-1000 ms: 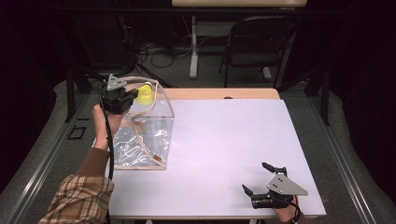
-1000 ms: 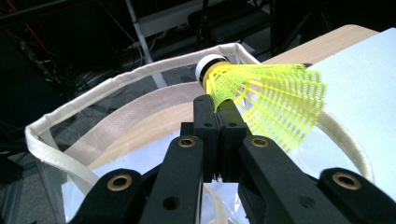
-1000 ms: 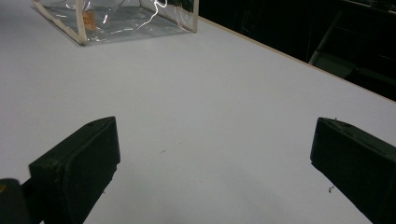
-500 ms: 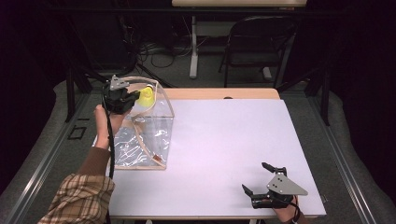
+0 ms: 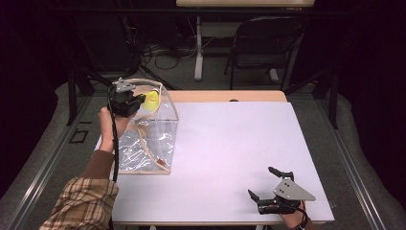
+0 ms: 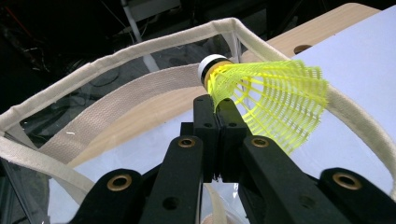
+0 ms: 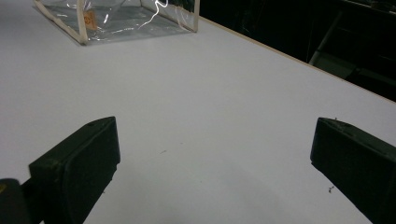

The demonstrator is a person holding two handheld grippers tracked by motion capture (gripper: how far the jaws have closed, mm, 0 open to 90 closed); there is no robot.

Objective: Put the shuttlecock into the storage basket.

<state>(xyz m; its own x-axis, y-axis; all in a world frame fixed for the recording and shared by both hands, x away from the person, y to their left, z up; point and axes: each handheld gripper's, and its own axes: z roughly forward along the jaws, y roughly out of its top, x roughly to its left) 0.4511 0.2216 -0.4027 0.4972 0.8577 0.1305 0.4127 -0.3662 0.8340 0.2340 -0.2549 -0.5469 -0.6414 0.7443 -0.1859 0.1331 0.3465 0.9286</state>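
Note:
A yellow mesh shuttlecock with a white-banded cork tip is pinched at its skirt by my left gripper, which is shut on it. In the high view the left gripper holds the shuttlecock over the open mouth of a clear plastic bag with a beige fabric rim, standing at the table's left. My right gripper rests near the front right edge of the table, open, with only bare white surface between its jaws. The bag lies far off in the right gripper view.
A white sheet covers the table, with a wooden strip along the far edge. A black folding chair and a desk leg with cables stand behind the table. A black cable runs along the left forearm.
The left gripper has shifted slightly down and right at the bag's mouth, and the shuttlecock has tilted with it. The right gripper has stayed put.

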